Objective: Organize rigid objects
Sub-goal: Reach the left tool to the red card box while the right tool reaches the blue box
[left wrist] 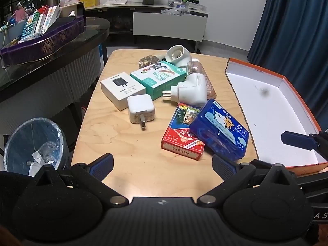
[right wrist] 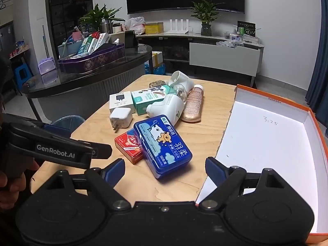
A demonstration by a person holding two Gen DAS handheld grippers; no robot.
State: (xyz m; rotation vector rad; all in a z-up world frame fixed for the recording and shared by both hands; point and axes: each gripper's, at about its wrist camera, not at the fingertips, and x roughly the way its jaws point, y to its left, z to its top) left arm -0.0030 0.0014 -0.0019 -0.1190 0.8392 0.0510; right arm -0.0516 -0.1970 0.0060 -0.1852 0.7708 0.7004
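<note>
A pile of objects lies on the wooden table (left wrist: 127,153): a blue floss box (left wrist: 220,130) (right wrist: 163,144), a red card pack (left wrist: 182,137) (right wrist: 129,144), a white charger (left wrist: 140,109) (right wrist: 120,117), a white carton (left wrist: 123,90), a teal box (left wrist: 158,78) (right wrist: 146,99), white plug-in devices (left wrist: 191,91) (right wrist: 168,106) and a rose bottle (right wrist: 192,105). An orange-rimmed white box lid (left wrist: 272,110) (right wrist: 266,143) lies at the right. My left gripper (left wrist: 162,165) is open, empty, near the table's front edge. My right gripper (right wrist: 165,170) is open, empty, just short of the blue box.
A blue-lined waste bin (left wrist: 33,145) stands left of the table. A dark counter (left wrist: 61,47) with a purple tray of boxes (left wrist: 47,39) is at the back left. A TV stand runs along the far wall. Blue curtains hang at the right.
</note>
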